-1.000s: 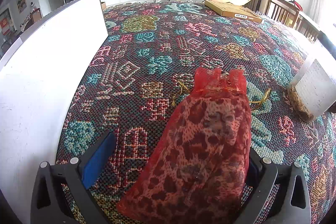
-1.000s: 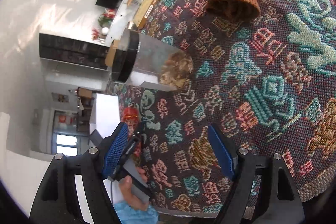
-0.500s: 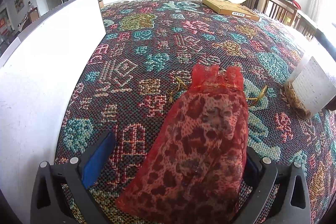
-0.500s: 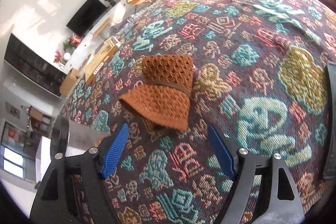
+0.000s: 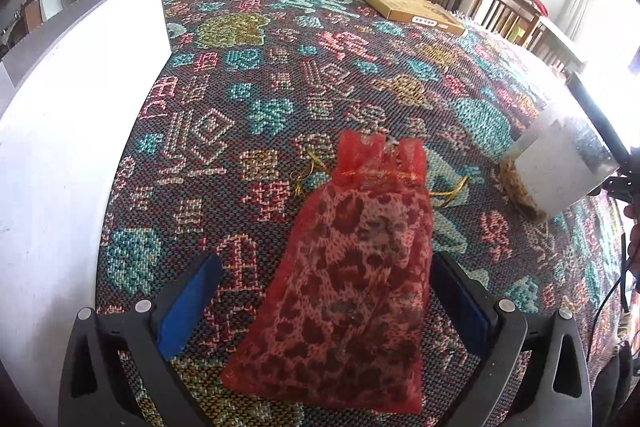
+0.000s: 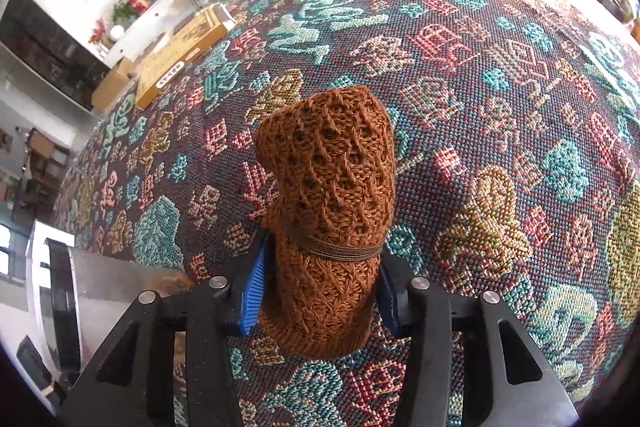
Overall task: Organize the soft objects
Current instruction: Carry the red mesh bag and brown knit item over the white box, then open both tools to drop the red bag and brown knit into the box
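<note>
The right gripper (image 6: 320, 291) is closing on a brown knitted hat (image 6: 328, 211). Both blue pads (image 6: 253, 291) bear against the lower part of the hat, just below its dark band, and the knit is bunched into an upright roll between them. The crown of the hat extends forward, beyond the fingertips. The hat rests on a patterned woven cloth (image 6: 500, 75). To the left of this gripper, close beside its left finger, lies a clear jar with a black lid (image 6: 64, 303).

The left gripper (image 5: 320, 303) is spread wide. A red mesh drawstring pouch (image 5: 352, 279) lies flat on the cloth between its fingers, with its gathered neck and gold cord (image 5: 308, 175) pointing forward, away from the gripper. The left pad stands well clear of the pouch. The right pad sits just beside the pouch edge; contact there cannot be determined. A white panel (image 5: 60, 147) stands to the left of this gripper. The clear jar appears forward and to the right. A flat cardboard box (image 5: 412, 13) lies far ahead.
</note>
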`<move>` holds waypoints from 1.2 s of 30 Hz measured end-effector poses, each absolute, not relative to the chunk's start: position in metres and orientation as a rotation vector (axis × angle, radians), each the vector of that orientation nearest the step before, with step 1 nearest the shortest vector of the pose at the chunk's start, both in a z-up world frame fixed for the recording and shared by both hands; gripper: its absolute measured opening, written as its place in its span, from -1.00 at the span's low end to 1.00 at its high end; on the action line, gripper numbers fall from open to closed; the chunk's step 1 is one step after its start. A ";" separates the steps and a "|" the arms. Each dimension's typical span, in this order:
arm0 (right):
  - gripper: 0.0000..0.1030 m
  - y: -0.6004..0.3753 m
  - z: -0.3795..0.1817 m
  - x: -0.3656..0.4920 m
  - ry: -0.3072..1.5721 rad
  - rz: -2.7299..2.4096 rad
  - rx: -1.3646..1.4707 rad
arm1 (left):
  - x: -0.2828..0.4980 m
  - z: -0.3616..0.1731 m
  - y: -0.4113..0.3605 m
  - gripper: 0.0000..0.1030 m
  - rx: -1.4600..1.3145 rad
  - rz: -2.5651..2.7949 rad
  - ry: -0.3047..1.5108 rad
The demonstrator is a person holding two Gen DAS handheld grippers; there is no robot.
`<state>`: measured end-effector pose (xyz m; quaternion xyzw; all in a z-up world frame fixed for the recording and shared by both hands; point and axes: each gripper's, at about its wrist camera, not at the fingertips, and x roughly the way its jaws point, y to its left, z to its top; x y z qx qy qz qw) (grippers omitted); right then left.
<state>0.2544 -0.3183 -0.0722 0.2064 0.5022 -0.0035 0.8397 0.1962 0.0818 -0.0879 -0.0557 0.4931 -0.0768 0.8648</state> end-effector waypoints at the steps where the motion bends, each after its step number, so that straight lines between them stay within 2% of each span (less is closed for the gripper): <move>1: -0.16 -0.319 -0.067 0.250 1.039 0.014 0.439 | 0.198 -0.087 0.079 0.94 -0.106 -0.163 1.036; 2: -0.23 -0.321 -0.060 0.245 1.019 0.022 0.445 | 0.201 -0.088 0.077 0.72 -0.093 -0.166 1.043; 3: -0.23 -0.320 -0.052 0.243 1.000 0.017 0.448 | 0.202 -0.091 0.075 0.41 -0.082 -0.174 1.050; 4: -0.23 -0.322 -0.045 0.239 0.979 0.014 0.448 | 0.201 -0.090 0.071 0.27 -0.042 -0.155 1.024; 5: -0.23 -0.324 -0.038 0.235 0.964 0.019 0.443 | 0.201 -0.089 0.069 -0.25 -0.036 -0.172 1.015; 8: -0.23 -0.329 -0.018 0.221 0.935 0.024 0.432 | 0.199 -0.080 0.071 -0.52 -0.110 -0.218 0.990; 12: -0.23 -0.320 0.028 0.199 0.849 0.073 0.409 | 0.186 -0.046 0.080 -0.52 -0.244 -0.266 0.911; 16: -0.23 -0.261 0.082 0.184 0.799 0.240 0.347 | 0.162 0.008 0.107 -0.52 -0.376 -0.320 0.817; 21: -0.22 -0.125 0.121 0.172 0.792 0.548 0.293 | 0.131 0.068 0.175 -0.52 -0.348 -0.244 0.727; 26: -0.22 0.027 0.117 0.169 0.836 0.792 0.227 | 0.093 0.083 0.268 -0.46 -0.275 0.008 0.719; 28: -0.21 0.081 0.107 0.170 0.850 0.850 0.199 | 0.085 0.077 0.301 -0.29 -0.252 0.117 0.737; 30: -0.15 0.125 0.090 0.172 0.862 0.882 0.176 | 0.080 0.066 0.325 0.13 -0.256 0.191 0.763; 32: 0.10 0.158 0.068 0.179 0.897 0.901 0.160 | 0.074 0.056 0.338 0.42 -0.257 0.238 0.776; 34: 0.29 0.179 0.046 0.185 0.958 0.906 0.162 | 0.070 0.048 0.341 0.56 -0.251 0.246 0.771; 36: 0.29 0.184 0.035 0.187 0.990 0.907 0.169 | 0.069 0.042 0.338 0.63 -0.240 0.247 0.771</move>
